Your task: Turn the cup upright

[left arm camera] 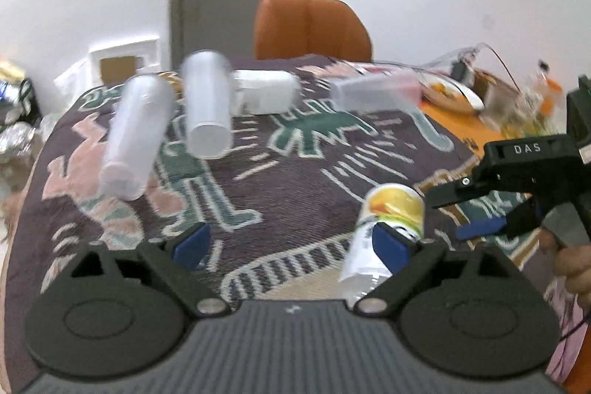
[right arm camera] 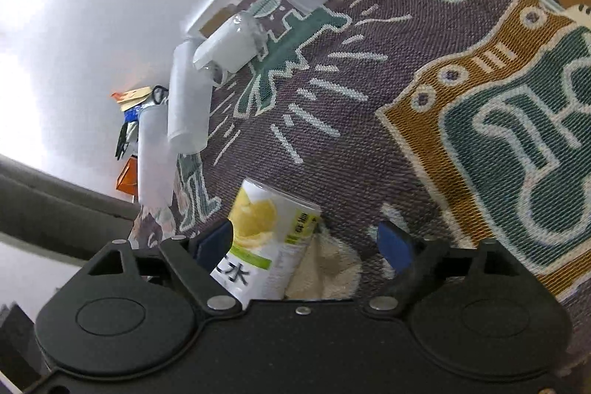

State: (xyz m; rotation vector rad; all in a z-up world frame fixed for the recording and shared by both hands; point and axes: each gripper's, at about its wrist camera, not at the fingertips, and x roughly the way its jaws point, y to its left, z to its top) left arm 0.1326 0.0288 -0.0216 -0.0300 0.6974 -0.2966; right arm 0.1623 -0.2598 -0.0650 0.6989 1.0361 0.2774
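Observation:
A cup with a yellow lemon label (left arm camera: 388,224) lies on its side on the patterned tablecloth (left arm camera: 295,165). It also shows in the right wrist view (right arm camera: 269,242), lying between my right fingers. My left gripper (left arm camera: 295,242) is open, its right pad (left arm camera: 391,246) in front of the cup. My right gripper (right arm camera: 306,242) is open around the cup, and shows in the left wrist view (left arm camera: 469,213) just right of it. Several frosted plastic cups (left arm camera: 207,106) lie on their sides further back.
An orange chair (left arm camera: 310,24) stands behind the table. A white container (left arm camera: 266,91) and a clear box (left arm camera: 376,91) lie at the back. Clutter and a plate (left arm camera: 450,95) sit at the back right on an orange cloth.

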